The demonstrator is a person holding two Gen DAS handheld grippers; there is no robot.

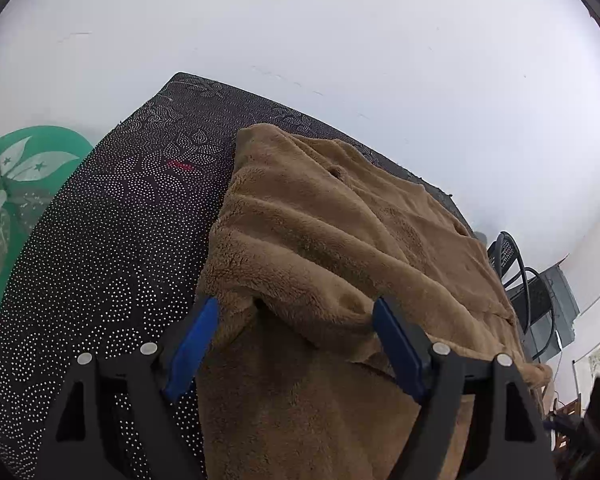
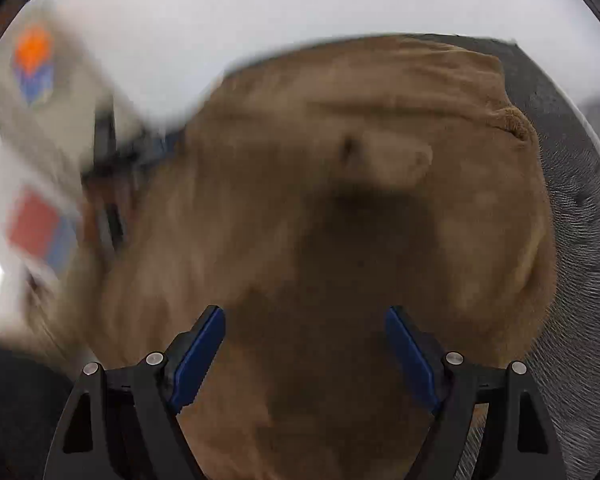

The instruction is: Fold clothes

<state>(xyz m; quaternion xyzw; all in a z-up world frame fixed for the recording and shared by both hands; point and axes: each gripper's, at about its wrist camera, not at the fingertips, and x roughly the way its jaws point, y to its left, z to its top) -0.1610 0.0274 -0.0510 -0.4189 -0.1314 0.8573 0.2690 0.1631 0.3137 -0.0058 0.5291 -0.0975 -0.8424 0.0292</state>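
Observation:
A brown fleece garment (image 1: pixel 340 240) lies rumpled on a table with a dark, white-dotted cloth (image 1: pixel 112 220). My left gripper (image 1: pixel 296 308) stands open low over the garment's near part. A raised fold of fleece sits between its blue pads (image 1: pixel 192 344), which do not squeeze it. The right wrist view is blurred by motion. In it my right gripper (image 2: pixel 304 314) hangs open just above the middle of the garment (image 2: pixel 340 200), with nothing pinched between its fingers. A darker hollow shows in the fleece ahead of it.
A green disc with a white leaf pattern (image 1: pixel 20 184) stands off the table's left edge. A black wire chair (image 1: pixel 516 272) and grey boxes sit beyond the right edge. Blurred white panels with orange, red and blue marks (image 2: pixel 34 64) show at the left of the right wrist view.

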